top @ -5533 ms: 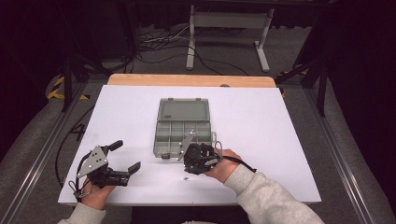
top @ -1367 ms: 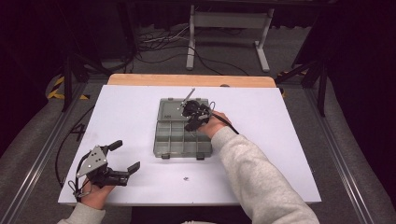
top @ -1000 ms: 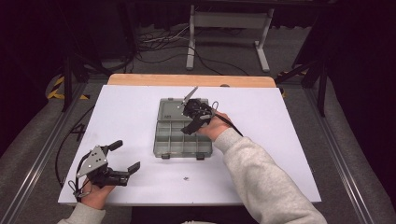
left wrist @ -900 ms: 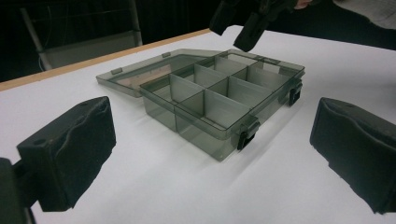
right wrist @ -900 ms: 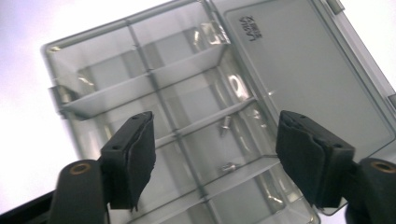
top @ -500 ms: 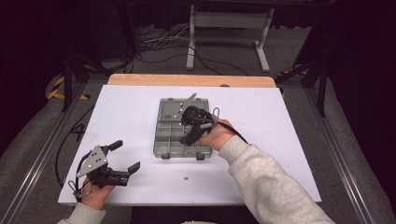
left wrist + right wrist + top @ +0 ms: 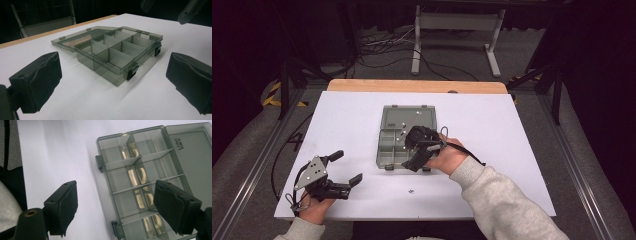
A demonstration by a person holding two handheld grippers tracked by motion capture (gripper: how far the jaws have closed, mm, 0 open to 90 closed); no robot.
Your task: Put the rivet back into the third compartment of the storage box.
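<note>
On the white table, which takes up most of the high view, I see the grey compartment box sitting near the middle, a little toward the far side. It is open, with its clear lid folded flat onto the table behind the tray. From the left gripper view the box stands ahead of my jaws, two rows of divided cells with dark latches on the near wall, and it is well apart from that gripper. In the right gripper view the box lies under my jaws, its lid off to the right, and I make out brassy glints along the cells beside the middle divider, though I cannot tell what they are.

My right gripper hangs over the near right part of the tray, held in a hand with a light sleeve. Its jaws have just been opening and stand apart with nothing between the pads; one pad is over bare table beside the box, the other over the cells.

My left gripper rests low at the near left of the table, jaws spread wide and empty.

A tiny dark speck lies on the table in front of the box, too small to identify.
</note>
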